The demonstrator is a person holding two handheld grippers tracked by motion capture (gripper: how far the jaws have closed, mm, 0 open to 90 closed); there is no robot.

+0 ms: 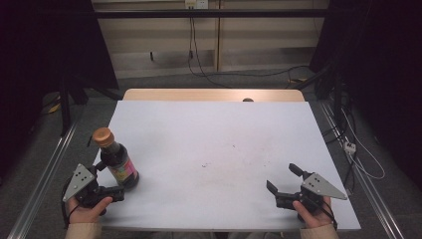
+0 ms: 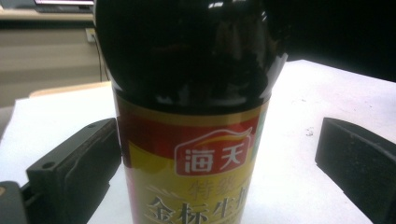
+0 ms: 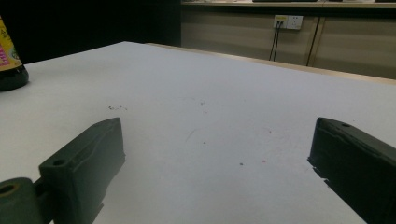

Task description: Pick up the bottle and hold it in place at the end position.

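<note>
1. Soy sauce bottle (image 1: 116, 160) stands upright at the table's (image 1: 209, 139) near left edge.
2. Left gripper (image 1: 110, 180): jaws apart, bottle between them; left jaw just beside it, right jaw clear.
3. Right gripper (image 1: 282, 178): jaws apart, nothing between, well apart from bottle.

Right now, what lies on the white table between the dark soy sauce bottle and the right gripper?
Nothing: the high view shows bare white table between bottle and right gripper, only faint specks.
</note>
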